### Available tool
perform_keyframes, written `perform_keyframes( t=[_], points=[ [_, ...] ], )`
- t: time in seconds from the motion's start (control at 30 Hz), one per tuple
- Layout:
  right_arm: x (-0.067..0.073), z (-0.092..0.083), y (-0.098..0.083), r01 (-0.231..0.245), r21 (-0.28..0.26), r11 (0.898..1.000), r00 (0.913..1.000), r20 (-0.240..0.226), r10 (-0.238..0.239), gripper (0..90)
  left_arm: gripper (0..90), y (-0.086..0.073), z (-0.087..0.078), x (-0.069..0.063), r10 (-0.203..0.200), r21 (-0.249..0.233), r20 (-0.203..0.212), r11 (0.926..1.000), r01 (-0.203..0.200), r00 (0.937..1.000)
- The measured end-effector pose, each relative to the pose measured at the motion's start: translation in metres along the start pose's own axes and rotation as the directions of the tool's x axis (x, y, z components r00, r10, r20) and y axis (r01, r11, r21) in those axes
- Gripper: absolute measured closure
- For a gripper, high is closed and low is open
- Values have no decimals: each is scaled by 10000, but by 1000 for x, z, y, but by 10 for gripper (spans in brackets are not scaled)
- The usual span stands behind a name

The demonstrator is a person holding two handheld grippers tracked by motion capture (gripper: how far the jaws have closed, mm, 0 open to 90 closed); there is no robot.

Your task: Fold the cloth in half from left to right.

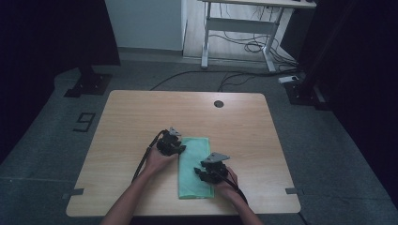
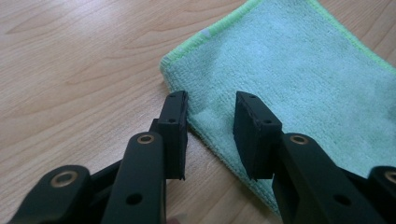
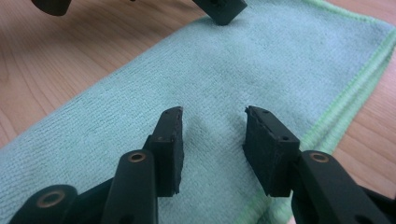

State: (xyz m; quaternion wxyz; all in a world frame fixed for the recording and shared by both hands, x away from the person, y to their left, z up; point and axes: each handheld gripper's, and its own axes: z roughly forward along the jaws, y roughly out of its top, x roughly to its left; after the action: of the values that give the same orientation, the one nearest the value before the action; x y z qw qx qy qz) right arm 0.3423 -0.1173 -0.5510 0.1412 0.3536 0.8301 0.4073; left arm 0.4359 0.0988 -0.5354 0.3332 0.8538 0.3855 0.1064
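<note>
A light green cloth (image 1: 193, 161) lies folded into a narrow rectangle on the wooden table (image 1: 141, 112), near its front middle. My left gripper (image 1: 172, 146) sits at the cloth's far left edge. In the left gripper view its jaws (image 2: 210, 100) stand apart astride that edge of the cloth (image 2: 299, 65), with nothing pinched. My right gripper (image 1: 210, 172) hovers low over the cloth's right side. In the right gripper view it (image 3: 212, 112) is open above the cloth (image 3: 210, 60), and a jaw of the other gripper (image 3: 220, 9) shows at the top.
A dark round grommet (image 1: 218, 103) is set in the table's far middle. On the floor beyond stand a white desk frame (image 1: 205, 42), loose cables (image 1: 244, 77) and black stand bases (image 1: 89, 84). A figure 9 (image 1: 84, 122) is taped on the floor at left.
</note>
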Motion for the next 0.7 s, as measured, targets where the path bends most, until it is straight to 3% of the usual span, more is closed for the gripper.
perform_keyframes(
  t=[0.37,0.5,0.7],
  points=[
    [-4,-14,-11,-239,-6,9997,9997,-110,239,587,644,2,4,-10,144,-32,263,9999,-144,9995],
    [-8,-14,-10,-325,-130,9994,9989,-340,321,554,631,4,0,-10,232,-170,-39,9996,-232,9997],
    [-18,-19,-6,-514,-635,9967,9987,-29,514,539,616,9,-9,-6,132,-460,-112,9989,-137,9999]
  ],
)
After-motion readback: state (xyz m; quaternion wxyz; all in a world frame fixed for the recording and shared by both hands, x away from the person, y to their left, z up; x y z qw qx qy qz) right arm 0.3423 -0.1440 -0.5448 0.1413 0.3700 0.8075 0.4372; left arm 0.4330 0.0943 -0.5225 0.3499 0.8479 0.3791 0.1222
